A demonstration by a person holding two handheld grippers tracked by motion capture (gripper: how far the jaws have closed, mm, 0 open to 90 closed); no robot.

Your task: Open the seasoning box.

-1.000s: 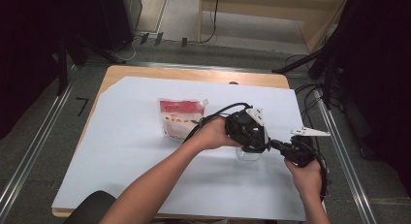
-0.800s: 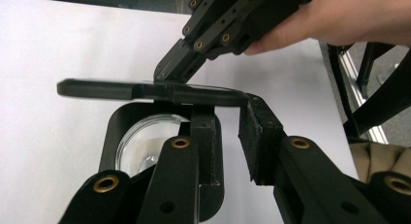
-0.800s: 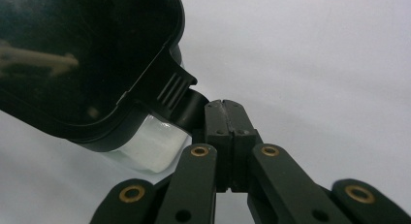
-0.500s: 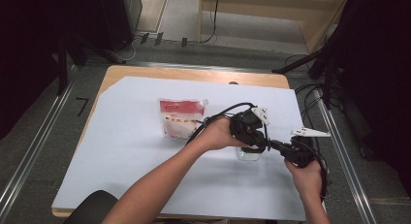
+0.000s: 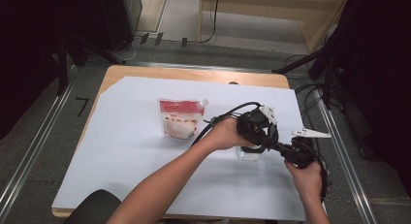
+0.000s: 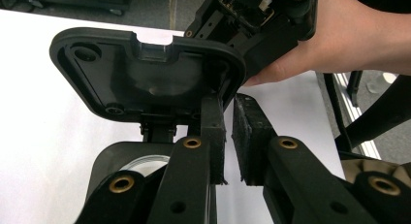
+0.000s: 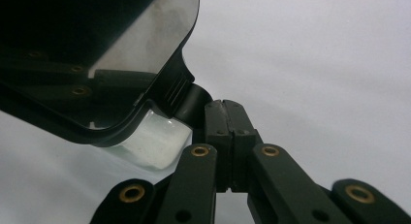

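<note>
Since a second ago my left tongs (image 6: 228,136) have edged right; the lid (image 6: 145,73) stands raised, so opening is nearly done. They're a slit apart at its corner, grip unclear. My right tongs (image 7: 225,136) pinch the lid's tab; the box (image 5: 248,153) sits right of centre on the desk (image 5: 145,185).

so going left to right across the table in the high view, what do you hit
food pouch → left gripper over the clear container → right gripper
</note>
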